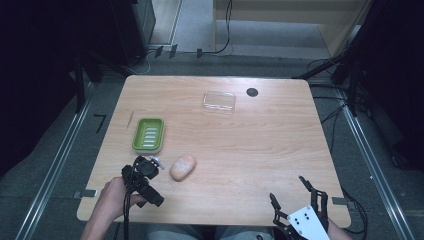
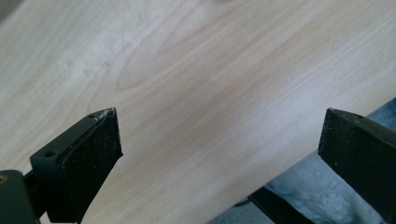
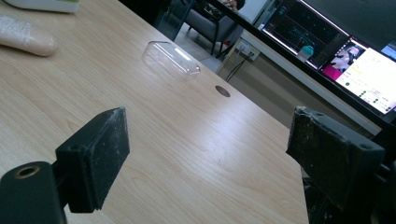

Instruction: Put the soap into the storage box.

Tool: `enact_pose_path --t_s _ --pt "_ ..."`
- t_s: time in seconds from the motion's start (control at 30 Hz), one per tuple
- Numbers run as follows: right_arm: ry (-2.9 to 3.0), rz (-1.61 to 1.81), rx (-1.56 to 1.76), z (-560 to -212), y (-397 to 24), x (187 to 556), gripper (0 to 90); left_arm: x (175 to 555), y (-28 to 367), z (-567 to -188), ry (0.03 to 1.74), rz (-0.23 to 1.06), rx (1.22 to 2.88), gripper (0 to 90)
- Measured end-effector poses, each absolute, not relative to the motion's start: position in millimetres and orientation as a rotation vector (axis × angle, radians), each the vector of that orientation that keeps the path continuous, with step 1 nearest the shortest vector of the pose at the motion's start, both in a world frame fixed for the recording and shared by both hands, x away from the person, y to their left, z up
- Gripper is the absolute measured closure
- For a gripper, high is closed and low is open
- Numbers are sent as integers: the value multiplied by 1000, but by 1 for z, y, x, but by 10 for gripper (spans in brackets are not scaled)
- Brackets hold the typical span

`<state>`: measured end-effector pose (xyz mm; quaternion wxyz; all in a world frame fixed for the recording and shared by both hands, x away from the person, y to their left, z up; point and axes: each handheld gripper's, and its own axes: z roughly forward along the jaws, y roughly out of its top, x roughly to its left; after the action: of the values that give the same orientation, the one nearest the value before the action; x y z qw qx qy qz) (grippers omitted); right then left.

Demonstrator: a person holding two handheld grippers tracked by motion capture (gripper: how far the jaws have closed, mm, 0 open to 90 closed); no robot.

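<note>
Hands sit low at the near table edge, one gripper each. Left gripper (image 1: 145,175) is at the near-left corner, held by the person's left hand (image 1: 112,197), body angled toward the soap bar. Its jaws stand wide apart in the left gripper view, nothing between them, bare wood and the table's edge below. Right gripper (image 1: 295,195) is at the near-right edge, grey plate on top, jaws pointing away from the person, spread wide and empty, over bare wood.

Soap bar (image 1: 182,167), peach, oval, lies flat just right of the left gripper, near but apart from it. Green soap dish (image 1: 148,134) sits just behind it, left of centre. Clear plastic lid (image 1: 219,101) lies toward the far edge, well apart from both, near a dark round hole (image 1: 252,92).

Wooden table (image 1: 250,150), light grain. Dim room, grey floor, cables behind; lit monitors (image 3: 359,65) beyond the far edge in the right gripper view.
</note>
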<state>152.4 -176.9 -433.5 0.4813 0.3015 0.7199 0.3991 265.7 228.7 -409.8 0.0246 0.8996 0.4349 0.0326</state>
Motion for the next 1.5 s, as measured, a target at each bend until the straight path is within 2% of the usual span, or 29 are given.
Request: enact_pose_path --t_s 0.67,1.5 --pt "1756 975 735 -433 -177 152 132 286 207 -405 1315 115 2763 0" --pt "1753 978 736 -433 -178 152 132 318 179 -411 1280 62 2779 0"
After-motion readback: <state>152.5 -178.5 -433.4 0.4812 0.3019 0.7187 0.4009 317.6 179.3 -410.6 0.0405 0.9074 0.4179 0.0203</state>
